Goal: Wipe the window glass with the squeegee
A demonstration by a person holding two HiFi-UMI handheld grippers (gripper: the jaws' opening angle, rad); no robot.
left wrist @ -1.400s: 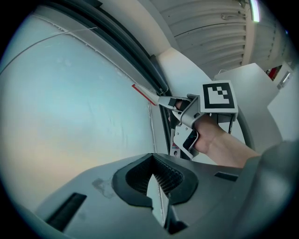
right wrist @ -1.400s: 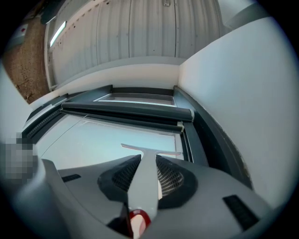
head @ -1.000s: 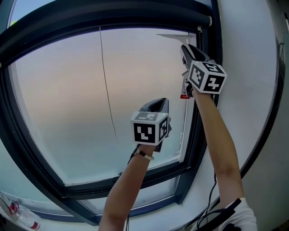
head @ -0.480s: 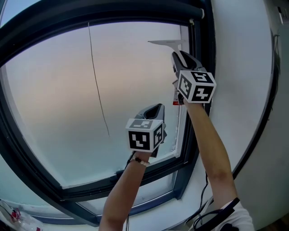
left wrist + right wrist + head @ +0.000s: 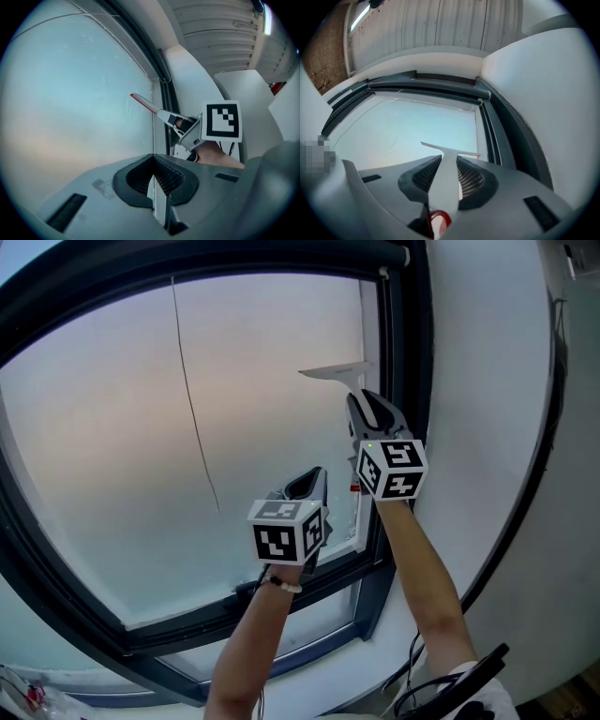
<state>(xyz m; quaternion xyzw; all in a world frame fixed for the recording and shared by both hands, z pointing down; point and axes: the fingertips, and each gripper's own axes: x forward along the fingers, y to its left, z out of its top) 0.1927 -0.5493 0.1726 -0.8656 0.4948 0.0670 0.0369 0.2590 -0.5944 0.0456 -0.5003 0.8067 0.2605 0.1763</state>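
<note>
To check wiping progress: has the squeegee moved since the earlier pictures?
Yes. The squeegee has slid down the glass, farther below the window frame's top bar.

The squeegee has its handle clamped between the fingers of the right gripper. Its blade lies just beyond the fingertips, against the window glass and close to the frame on the right. The left gripper is lower and to the left, fingers together on nothing, pointing at the glass. The wall lies right of the right fingers, past the frame.
</note>
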